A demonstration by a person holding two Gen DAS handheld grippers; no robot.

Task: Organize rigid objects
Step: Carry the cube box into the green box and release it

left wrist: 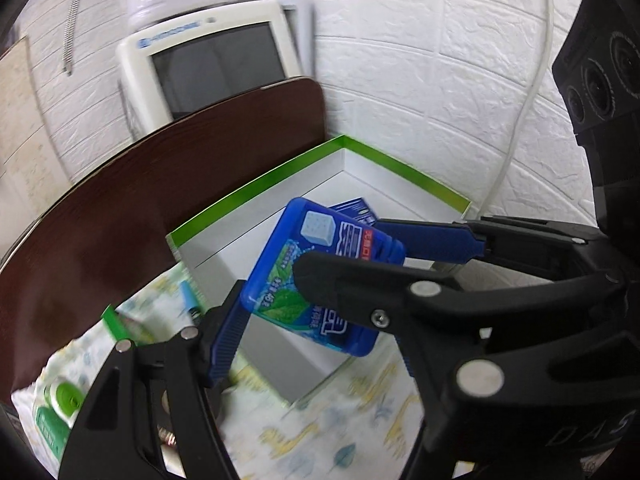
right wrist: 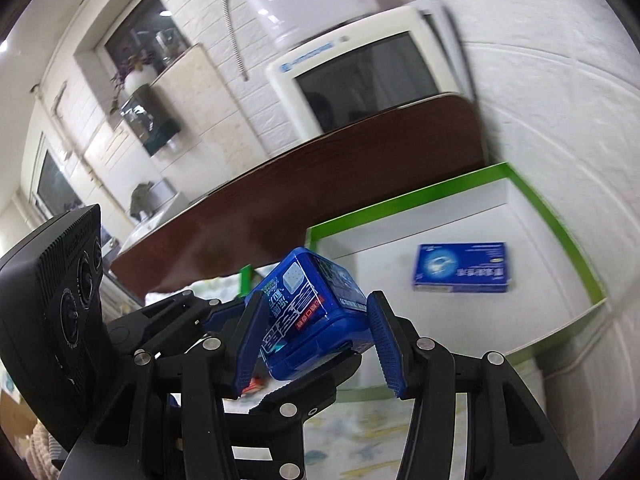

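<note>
Blue gum box [left wrist: 312,276] above green-rimmed tray [left wrist: 256,192]

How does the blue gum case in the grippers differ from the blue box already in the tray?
The blue gum case is held up between both grippers, tilted; the flat blue box lies on the floor of the green-rimmed tray. The case looks thick with rounded corners; the box is thin and square-edged. Both are blue with printed labels.

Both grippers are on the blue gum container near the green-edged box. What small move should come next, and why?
Probably carry the blue gum container a little further over the green-edged box and lower it. It hangs near the box's near edge, clamped by the left gripper and right gripper, and there is bare floor beside the blue carton inside.
</note>
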